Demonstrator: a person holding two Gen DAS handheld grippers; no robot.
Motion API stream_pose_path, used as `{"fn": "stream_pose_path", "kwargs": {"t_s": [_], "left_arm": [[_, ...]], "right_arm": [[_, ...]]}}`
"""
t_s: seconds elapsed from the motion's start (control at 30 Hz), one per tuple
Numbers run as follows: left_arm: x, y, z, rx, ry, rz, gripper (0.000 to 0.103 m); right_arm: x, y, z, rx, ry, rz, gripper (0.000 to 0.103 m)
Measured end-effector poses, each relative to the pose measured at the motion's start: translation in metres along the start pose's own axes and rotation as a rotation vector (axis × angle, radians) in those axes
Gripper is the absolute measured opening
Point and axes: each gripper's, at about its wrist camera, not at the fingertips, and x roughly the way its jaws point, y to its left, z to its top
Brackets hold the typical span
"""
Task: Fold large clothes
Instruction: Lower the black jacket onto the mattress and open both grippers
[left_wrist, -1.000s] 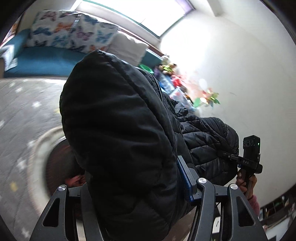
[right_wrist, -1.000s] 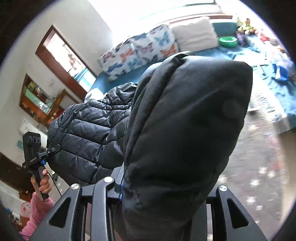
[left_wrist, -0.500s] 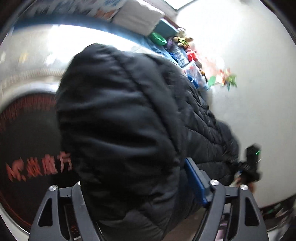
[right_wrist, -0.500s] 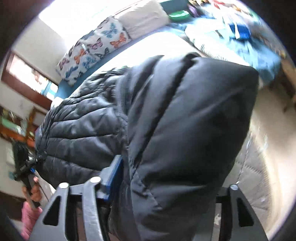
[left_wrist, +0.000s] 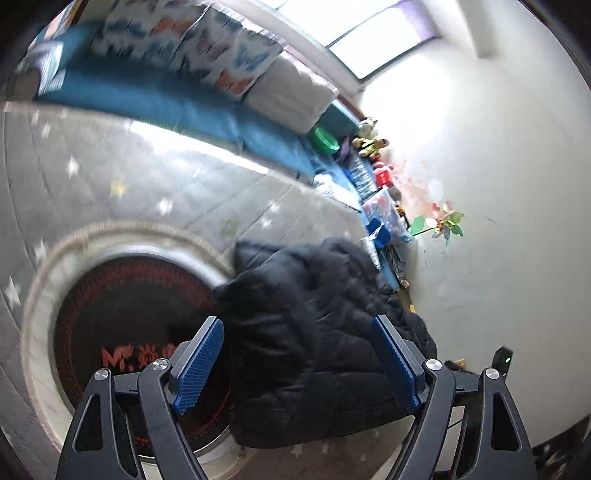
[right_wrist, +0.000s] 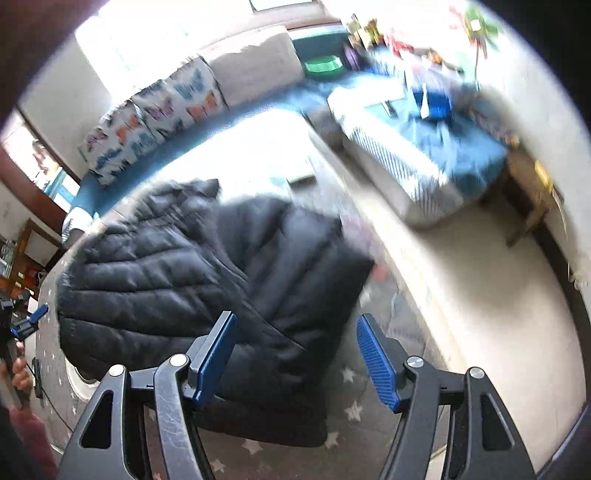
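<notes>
The black puffer jacket (left_wrist: 314, 332) lies crumpled in a heap on the floor, partly over the round dark rug (left_wrist: 122, 314). My left gripper (left_wrist: 295, 321) hovers above it with jaws opening wide. Its blue pads (left_wrist: 199, 358) touch nothing, and the jacket shows through the gap below. In the right wrist view the same jacket (right_wrist: 221, 277) spreads with its quilted side up. My right gripper (right_wrist: 297, 316) stands open over its near edge, with its pads (right_wrist: 376, 362) clear of the cloth. The left gripper (right_wrist: 29, 321) and the hand holding it appear at the far left edge.
A grey mat with stars (left_wrist: 110, 166) covers the floor around the rug. Behind it runs a blue couch (left_wrist: 155, 99) with butterfly pillows (left_wrist: 207, 51). Toys (left_wrist: 373, 147) line the white wall. A low bench with blue cloth (right_wrist: 424, 147) stands at the right.
Both grippers have let go of the jacket and opened. It has dropped out of the jaws onto the floor. Both views have tipped down towards it.
</notes>
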Motion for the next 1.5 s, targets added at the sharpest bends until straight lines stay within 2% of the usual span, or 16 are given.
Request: {"fn": "stream_pose_path", "kwargs": {"t_s": [0.1, 0.23, 0.3, 0.4, 0.47, 0.57, 0.7, 0.83, 0.87, 0.93, 1.1, 1.2, 1.3, 1.37, 1.5], "left_arm": [[-0.019, -0.017, 0.002, 0.055, -0.002, -0.032, 0.093], [0.006, -0.055, 0.004, 0.138, 0.041, -0.079, 0.091], [0.017, -0.07, 0.004, 0.168, 0.062, -0.102, 0.083], [0.048, -0.088, -0.001, 0.206, 0.093, -0.129, 0.073], [0.062, -0.097, 0.002, 0.234, 0.102, -0.119, 0.069], [0.093, -0.094, 0.007, 0.224, 0.133, -0.095, 0.059], [0.137, -0.069, 0.015, 0.154, 0.18, -0.047, 0.058], [0.167, -0.041, 0.015, 0.08, 0.219, -0.062, 0.058], [0.173, -0.036, 0.015, 0.079, 0.227, -0.045, 0.052], [0.179, -0.03, 0.014, 0.068, 0.237, -0.037, 0.05], [0.165, -0.039, 0.015, 0.098, 0.244, -0.041, 0.05], [0.137, -0.055, 0.01, 0.157, 0.222, -0.041, 0.051], [0.108, -0.072, -0.005, 0.236, 0.203, -0.035, 0.061], [0.09, -0.08, -0.018, 0.29, 0.205, -0.029, 0.061], [0.07, -0.076, -0.043, 0.298, 0.224, -0.003, 0.066]], "right_arm": [[0.0, 0.022, 0.011, -0.029, -0.029, 0.069, 0.073], [0.025, 0.047, 0.026, -0.077, -0.019, 0.115, 0.073], [0.037, 0.048, 0.029, -0.068, 0.005, 0.128, 0.072], [0.051, 0.046, 0.03, -0.064, 0.043, 0.108, 0.061], [0.06, 0.041, 0.032, -0.046, 0.065, 0.101, 0.057], [0.07, 0.034, 0.035, -0.016, 0.076, 0.084, 0.056], [0.084, 0.028, 0.039, 0.001, 0.107, 0.072, 0.056], [0.097, 0.033, 0.037, -0.043, 0.134, 0.022, 0.056], [0.099, 0.035, 0.037, -0.056, 0.14, 0.006, 0.056], [0.105, 0.039, 0.036, -0.078, 0.143, -0.023, 0.056], [0.09, 0.048, 0.036, -0.105, 0.124, -0.055, 0.056], [0.066, 0.056, 0.031, -0.124, 0.091, -0.027, 0.056], [0.045, 0.067, 0.018, -0.162, 0.087, -0.018, 0.056], [0.034, 0.072, 0.006, -0.206, 0.099, -0.051, 0.056], [0.015, 0.067, -0.022, -0.23, 0.123, -0.096, 0.056]]}}
